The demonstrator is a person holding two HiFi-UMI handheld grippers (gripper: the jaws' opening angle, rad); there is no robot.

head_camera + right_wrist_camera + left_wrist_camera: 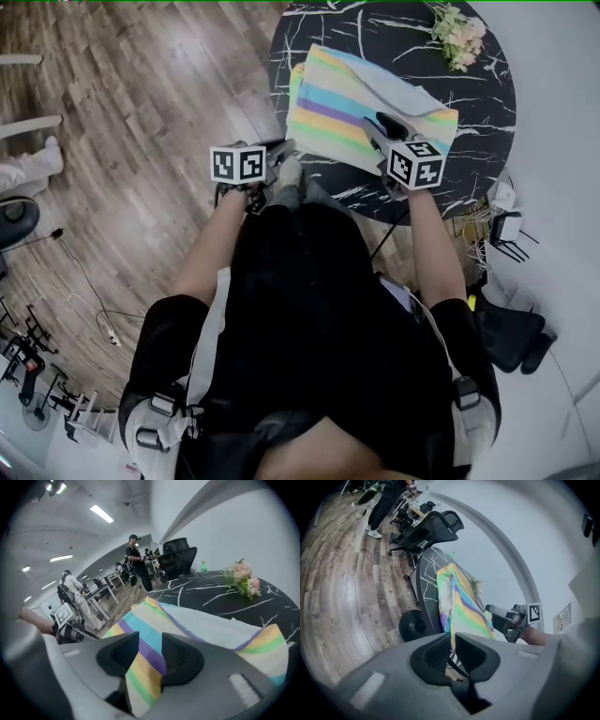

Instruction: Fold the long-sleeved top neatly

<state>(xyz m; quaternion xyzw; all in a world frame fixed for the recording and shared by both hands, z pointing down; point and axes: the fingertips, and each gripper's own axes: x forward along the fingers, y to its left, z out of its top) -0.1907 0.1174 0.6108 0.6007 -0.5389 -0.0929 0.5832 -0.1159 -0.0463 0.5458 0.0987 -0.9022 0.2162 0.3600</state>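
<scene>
The long-sleeved top, in pastel stripes, lies folded on the round black marble table. My left gripper is at the table's near-left edge, by the top's near-left corner. In the left gripper view its jaws show only a thin slit, with the end of the top running into it. My right gripper hovers over the right part of the top. In the right gripper view it stands open, with the striped cloth showing below the gap and clear of the pads.
A bunch of pale flowers lies at the table's far right. A black office chair stands beyond the table, and a green bottle sits at its far edge. People stand further back. Cables trail on the wooden floor.
</scene>
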